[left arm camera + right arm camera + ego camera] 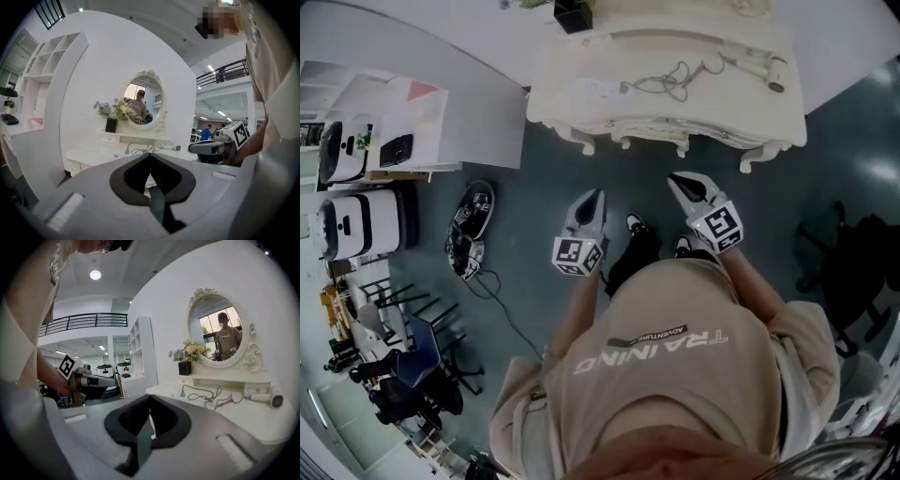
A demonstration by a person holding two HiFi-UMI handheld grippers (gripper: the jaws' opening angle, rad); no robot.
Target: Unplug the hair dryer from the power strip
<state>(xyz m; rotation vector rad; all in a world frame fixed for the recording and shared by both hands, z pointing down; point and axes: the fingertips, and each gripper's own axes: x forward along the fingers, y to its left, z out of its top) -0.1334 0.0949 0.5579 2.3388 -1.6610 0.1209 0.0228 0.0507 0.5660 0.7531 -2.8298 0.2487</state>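
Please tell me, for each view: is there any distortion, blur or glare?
Head view: strong fisheye bend, so the dressing table has a curved edge; there is pale glare on the floor at right. Left gripper view: dark round corners, and the left claw, close to the lens, looks soft. Right gripper view: the same dark corners; the ceiling lamp blooms, while the mirror is fairly sharp.

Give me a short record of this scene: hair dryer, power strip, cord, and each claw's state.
hair dryer: lying at the right of the dressing table
power strip: on the tabletop, left part
cord: loose loops between the two
left claw: shut, empty, over the floor before the table
right claw: shut, empty, likewise
task: not begun
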